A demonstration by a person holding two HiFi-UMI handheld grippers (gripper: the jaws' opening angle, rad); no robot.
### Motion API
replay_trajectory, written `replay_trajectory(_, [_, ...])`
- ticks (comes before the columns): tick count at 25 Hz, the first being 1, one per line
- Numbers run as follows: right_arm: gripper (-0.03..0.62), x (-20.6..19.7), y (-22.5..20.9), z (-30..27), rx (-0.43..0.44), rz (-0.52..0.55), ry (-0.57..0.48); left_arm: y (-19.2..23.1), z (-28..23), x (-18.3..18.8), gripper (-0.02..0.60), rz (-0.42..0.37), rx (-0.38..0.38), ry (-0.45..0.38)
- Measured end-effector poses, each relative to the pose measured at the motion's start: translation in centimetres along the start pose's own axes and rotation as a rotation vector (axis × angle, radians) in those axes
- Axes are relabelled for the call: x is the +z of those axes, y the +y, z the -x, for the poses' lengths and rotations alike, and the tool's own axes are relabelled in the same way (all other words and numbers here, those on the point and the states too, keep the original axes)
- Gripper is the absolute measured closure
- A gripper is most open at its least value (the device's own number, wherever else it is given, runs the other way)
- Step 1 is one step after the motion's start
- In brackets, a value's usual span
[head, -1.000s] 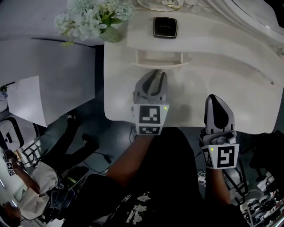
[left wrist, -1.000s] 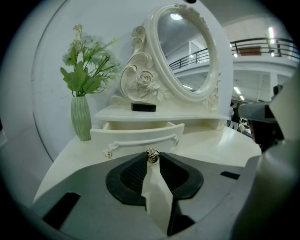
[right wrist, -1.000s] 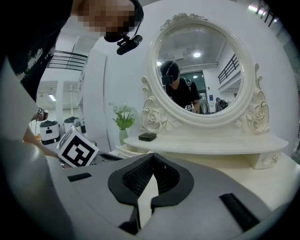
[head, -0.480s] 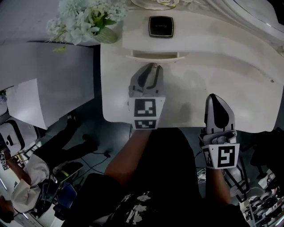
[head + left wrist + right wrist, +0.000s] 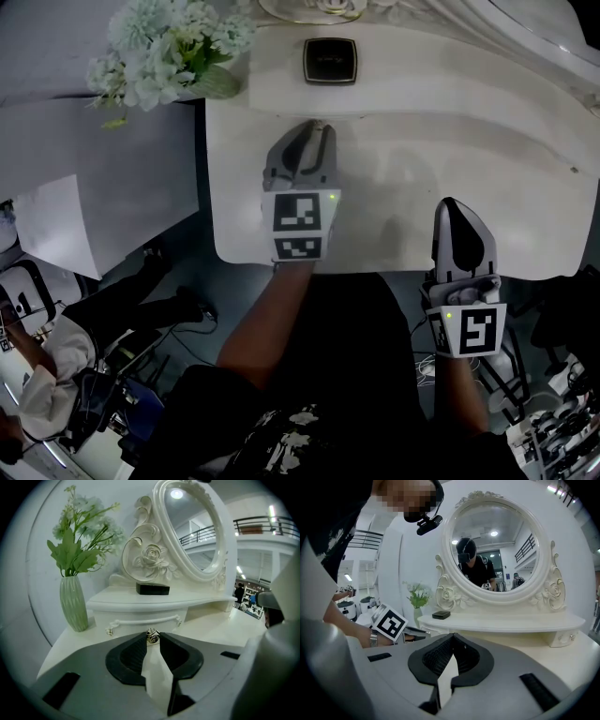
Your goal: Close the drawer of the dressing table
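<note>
While the white dressing table [image 5: 450, 216] has a mostly bare tabletop, its white drawer [image 5: 140, 622] sits pushed in beneath the far shelf, contents hidden. Far left, a ribbed green vase [image 5: 73, 603] holds pale flowers [image 5: 86, 531]. The left tool [image 5: 317, 131] pinches the drawer's small metal knob [image 5: 151, 636], probably to press it home. The right tool [image 5: 457, 214], closed on nothing, waits near right.
</note>
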State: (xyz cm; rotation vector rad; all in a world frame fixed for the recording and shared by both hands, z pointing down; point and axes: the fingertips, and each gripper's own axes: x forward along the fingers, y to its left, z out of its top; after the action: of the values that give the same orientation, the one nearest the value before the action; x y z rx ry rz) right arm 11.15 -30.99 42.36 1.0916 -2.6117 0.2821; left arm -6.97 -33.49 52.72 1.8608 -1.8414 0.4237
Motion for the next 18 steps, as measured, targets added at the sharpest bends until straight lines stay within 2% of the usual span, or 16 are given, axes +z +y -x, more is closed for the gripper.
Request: replay_trajectory(18, [0.595, 0.4, -0.5, 1.0, -0.016, -0.002, -0.042, 0.4, -1.3, 1.0, 0.486, -0.061, 0.019, -0.023])
